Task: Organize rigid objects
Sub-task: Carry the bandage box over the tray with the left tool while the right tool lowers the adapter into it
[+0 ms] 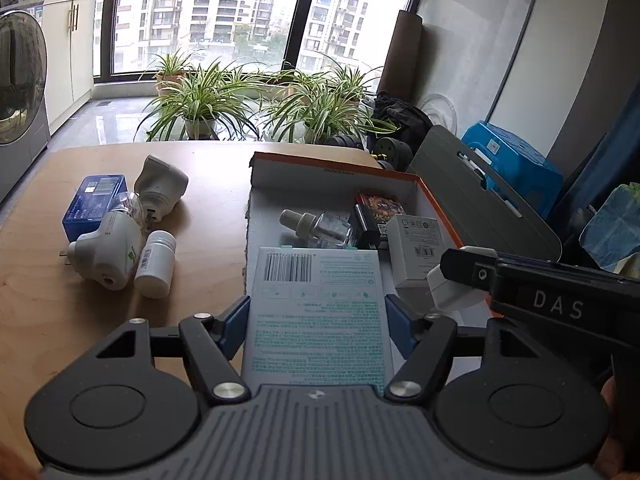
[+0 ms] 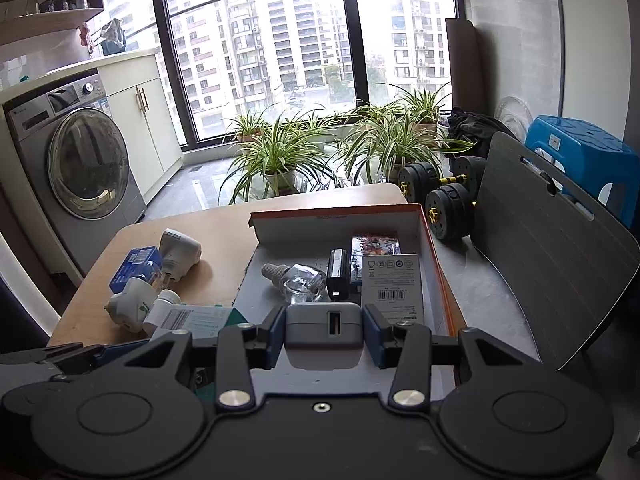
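L gripper (image 1: 316,320): blue pads set wide, closed against both long edges of a flat white box w/ teal print (image 1: 316,312), barcode end pointing away, held over the near-left corner of the orange-rimmed cardboard tray (image 1: 436,204). R gripper (image 2: 325,330): pads at medium width, clamped on the sides of a grey-white charger block (image 2: 325,330), USB slot facing the cam, low over the tray's near end.

Inside tray: clear glass bottle w/ ribbed cap (image 2: 298,280), small black adapter (image 2: 338,272), colourful card pack (image 2: 374,246), white barcoded box (image 2: 392,288) against the right wall.

On the wooden table (image 1: 208,184) left of tray, a loose cluster: blue box (image 1: 94,206), two white plug-in units (image 1: 160,188) (image 1: 108,250), white pill bottle (image 1: 156,262) touching the nearer unit.

Room: big window w/ apt blocks outside, spider plants (image 2: 280,152) on the floor, washing machine (image 2: 76,164) and cream cabinets at left, blue plastic stool (image 2: 588,160) and grey folding board (image 2: 548,264) at right.

Only R view shows the dumbbells (image 2: 440,196) clearly and the upper shelf. L view shows the R gripper from the side w/ "DAS" on its body; R view catches just the barcode corner of the teal box at lower left.
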